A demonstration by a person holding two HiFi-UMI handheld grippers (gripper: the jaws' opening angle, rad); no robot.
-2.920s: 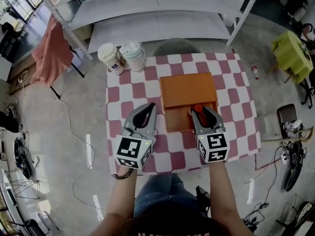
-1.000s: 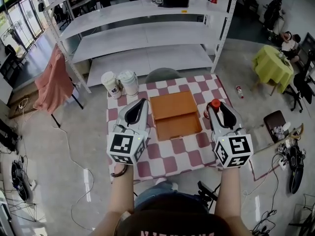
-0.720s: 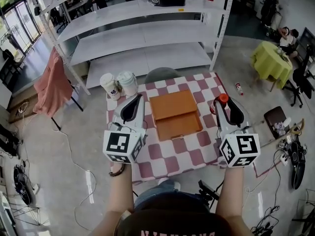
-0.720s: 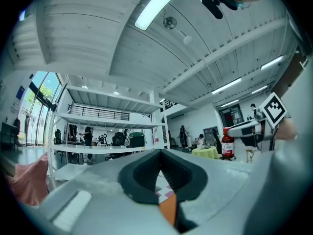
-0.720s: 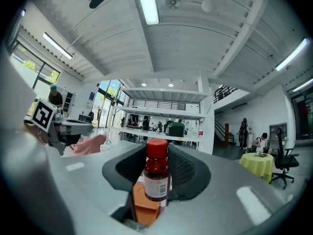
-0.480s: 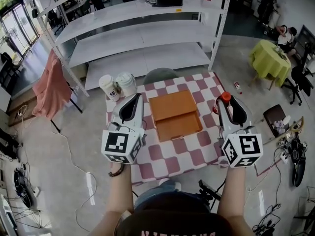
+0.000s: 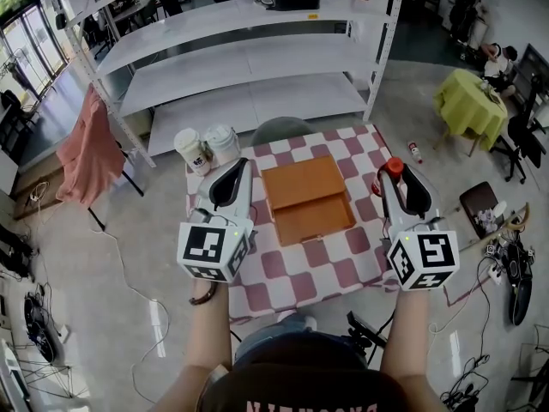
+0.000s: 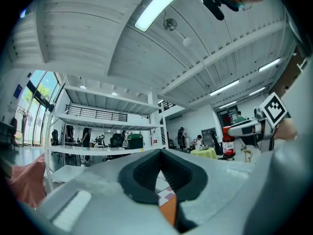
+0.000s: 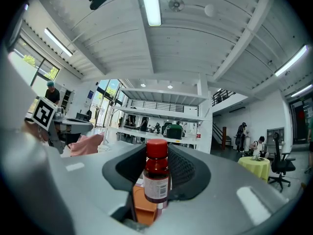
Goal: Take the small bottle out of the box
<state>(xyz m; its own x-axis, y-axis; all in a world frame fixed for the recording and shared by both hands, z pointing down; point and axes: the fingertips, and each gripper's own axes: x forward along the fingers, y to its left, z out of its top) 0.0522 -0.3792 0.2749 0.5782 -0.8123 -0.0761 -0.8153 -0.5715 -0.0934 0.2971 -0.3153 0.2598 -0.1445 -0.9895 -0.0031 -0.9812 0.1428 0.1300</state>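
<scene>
Head view, looking steeply down: a person stands at the near edge of a small table (image 7: 343, 269) covered in a red and white checked cloth, holding a two-jaw gripper in each hand. An orange box (image 7: 307, 197) lies open in the middle of the table, its flat lid folded back toward the far edge and its tray part toward the near edge. Two lidded paper cups (image 7: 206, 146) stand side by side at the far left corner.

The right gripper (image 7: 399, 178) is held up over the right edge of the table, clear of the box and to its right. It grips the small bottle (image 7: 394, 168), whose red cap shows just past the jaw tips. The left gripper (image 7: 233, 172) is held over the left edge of the table, beside the box and not touching it.

Right gripper view: the small bottle (image 9: 157, 175) stands upright between the jaws of the right gripper (image 9: 157, 151), with both dark pads pressed against its sides. It has a red cap, dark red contents and a white label with a barcode. Part of the orange box (image 9: 146, 209) shows below, through the gap between the jaws.

Left gripper view: the jaws of the left gripper (image 8: 160, 153) are closed, tips together, with nothing between them. Off to the right, the small bottle (image 8: 228, 142) is seen upright in the other gripper.

Behind the table is a white shelf rack (image 7: 249, 58), and a pink cloth (image 7: 86, 144) hangs to the left.
</scene>
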